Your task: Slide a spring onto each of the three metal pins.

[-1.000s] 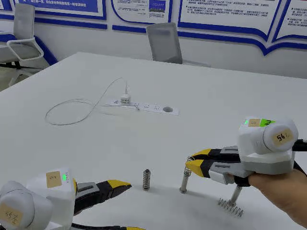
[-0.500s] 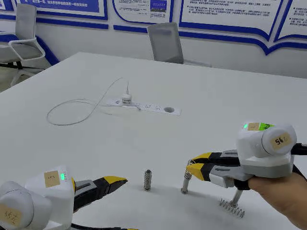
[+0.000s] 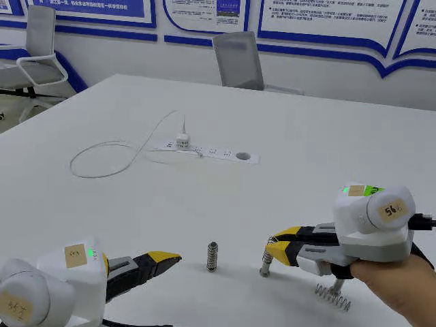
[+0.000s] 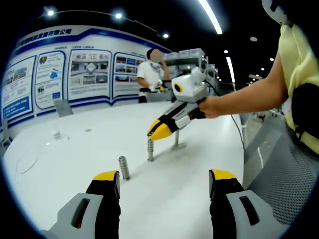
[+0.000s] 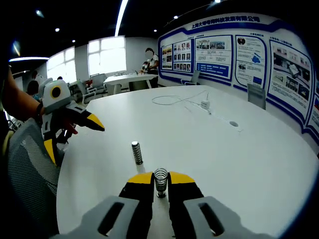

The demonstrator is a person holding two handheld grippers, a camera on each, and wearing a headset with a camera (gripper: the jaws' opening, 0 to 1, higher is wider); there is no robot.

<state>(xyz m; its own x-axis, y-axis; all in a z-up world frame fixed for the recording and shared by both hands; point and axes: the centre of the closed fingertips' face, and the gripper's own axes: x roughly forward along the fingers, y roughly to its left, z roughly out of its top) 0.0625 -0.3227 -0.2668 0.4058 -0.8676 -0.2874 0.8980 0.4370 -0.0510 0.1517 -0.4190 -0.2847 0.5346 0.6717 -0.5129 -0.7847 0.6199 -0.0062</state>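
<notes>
Spring (image 5: 160, 180) sits pinched by the right gripper (image 5: 160, 176), clearest in its own view; left gripper (image 4: 164, 175) gapes wide, empty.

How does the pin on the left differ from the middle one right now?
The left pin stands untouched, its seated spring covering its length. The middle pin shows bare shank, its held spring high up between the right gripper's fingers. Both stand on the white table.

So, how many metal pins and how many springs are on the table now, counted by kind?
Metal pins: 3
Springs: 3, one already on a pin, one held in the right gripper at the top of another pin, one lying on the table
Total: 6
</notes>
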